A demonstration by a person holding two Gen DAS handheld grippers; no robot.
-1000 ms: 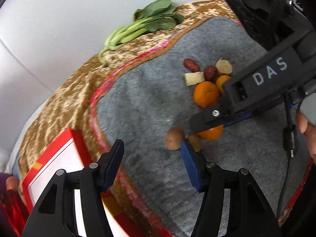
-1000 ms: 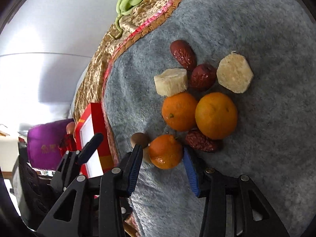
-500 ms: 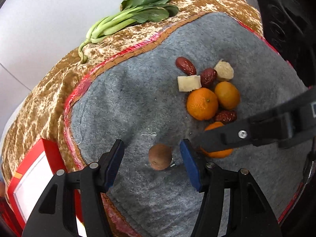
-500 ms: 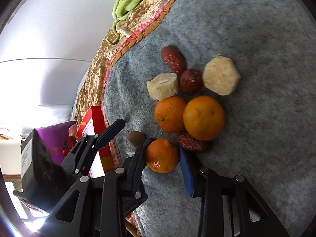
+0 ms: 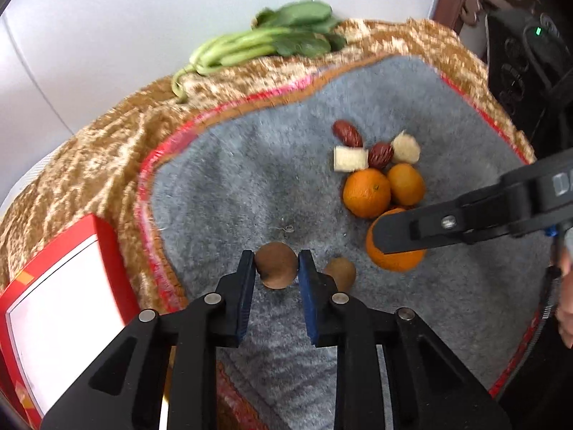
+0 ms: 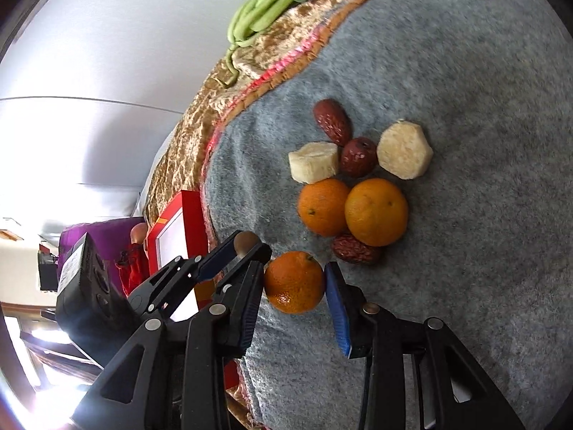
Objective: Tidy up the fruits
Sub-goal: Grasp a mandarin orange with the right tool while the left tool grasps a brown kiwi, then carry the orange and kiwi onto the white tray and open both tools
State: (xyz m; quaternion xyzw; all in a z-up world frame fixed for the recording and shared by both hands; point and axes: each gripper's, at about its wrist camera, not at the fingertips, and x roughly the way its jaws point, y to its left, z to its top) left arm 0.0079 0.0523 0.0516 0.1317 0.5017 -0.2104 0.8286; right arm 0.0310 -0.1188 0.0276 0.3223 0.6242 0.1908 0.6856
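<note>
Left gripper [image 5: 276, 267]: clamped on a round brown fruit [image 5: 276, 264], near edge of the grey mat [image 5: 232, 186].
Right gripper [image 6: 294, 283]: pads against a small orange [image 6: 294, 282], same edge.
Mat centre: two oranges [image 6: 376, 211], red dates [image 6: 331, 121], pale chunks [image 6: 404, 150], clustered.
Far edge: greens [image 5: 265, 44].

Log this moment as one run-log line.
left gripper: shut on brown round fruit | right gripper: shut on orange | gray mat: two oranges clustered

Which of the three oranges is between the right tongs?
The lone orange nearest the camera, apart from the two touching oranges; right tongs clamp it.
</note>
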